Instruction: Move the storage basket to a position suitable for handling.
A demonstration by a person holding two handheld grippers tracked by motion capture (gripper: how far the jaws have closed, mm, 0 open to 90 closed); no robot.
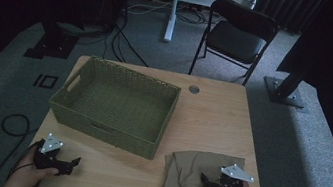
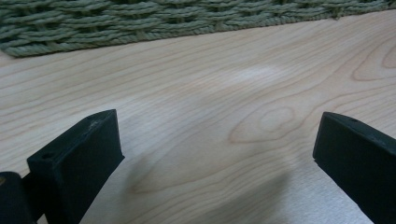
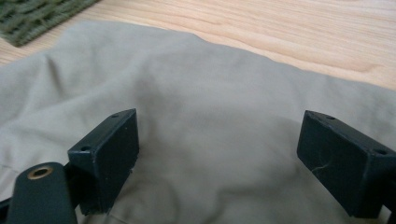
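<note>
— What is the cloth (image 1: 194, 176) like?
— It is tan and soft, folded in loose layers with a few wrinkles.
— Where is it?
— It lies flat on the desk (image 1: 216, 116), at the near right corner, just beside the green woven basket (image 1: 117, 103).

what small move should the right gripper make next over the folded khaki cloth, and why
Probably lower the right gripper and close on the folded khaki cloth. Its jaws stand open just above the fabric with nothing gripped, and the empty green woven basket sits close by on the light wooden table.
</note>
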